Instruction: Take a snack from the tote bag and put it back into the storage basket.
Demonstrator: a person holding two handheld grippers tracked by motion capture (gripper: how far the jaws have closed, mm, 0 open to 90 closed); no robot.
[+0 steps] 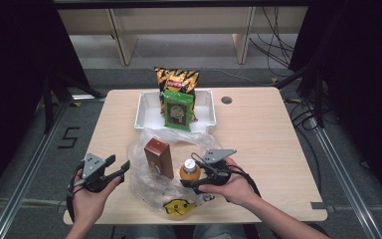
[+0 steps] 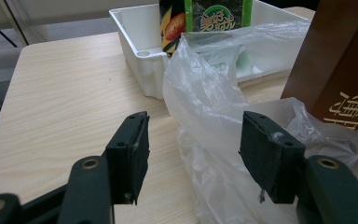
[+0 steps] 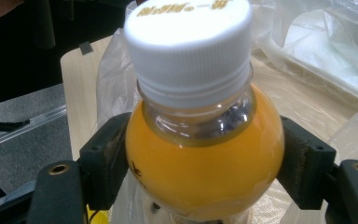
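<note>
Take the white tray (image 1: 144,112) at the far middle of the table (image 1: 258,144) as your landmark: everything the work turns on sits on your side of it. The tray already carries two snack packets, a green one (image 1: 178,110) leaning in front of a yellow-and-black one (image 1: 177,78). Nearer to you than the tray, a crumpled clear plastic bag (image 1: 146,181) spreads across the table, and on it stand a brown carton (image 1: 159,158) and, just beside that to the right, the orange juice bottle (image 1: 190,171). The bottle stands upright, its long axis vertical and its white cap (image 3: 186,39) on top. Your right tongs (image 1: 199,178) come at it from the right, jaws level, one on either side of the rounded shoulder below the neck; in the right gripper view the pads (image 3: 300,163) appear to press on the bottle, so I judge you have it gripped, though it looks not yet lifted off the bag. From that grip the tray lies straight ahead and a little left, beyond the bag's raised far edge, so the carry likely needs to go up before it goes forward. Your left tongs (image 1: 118,170) sit left of the carton, jaws wide apart and holding nothing; in the left gripper view the bag's edge (image 2: 214,140) lies between the pads (image 2: 129,156) and the carton (image 2: 340,70) stands just beyond to the right.
</note>
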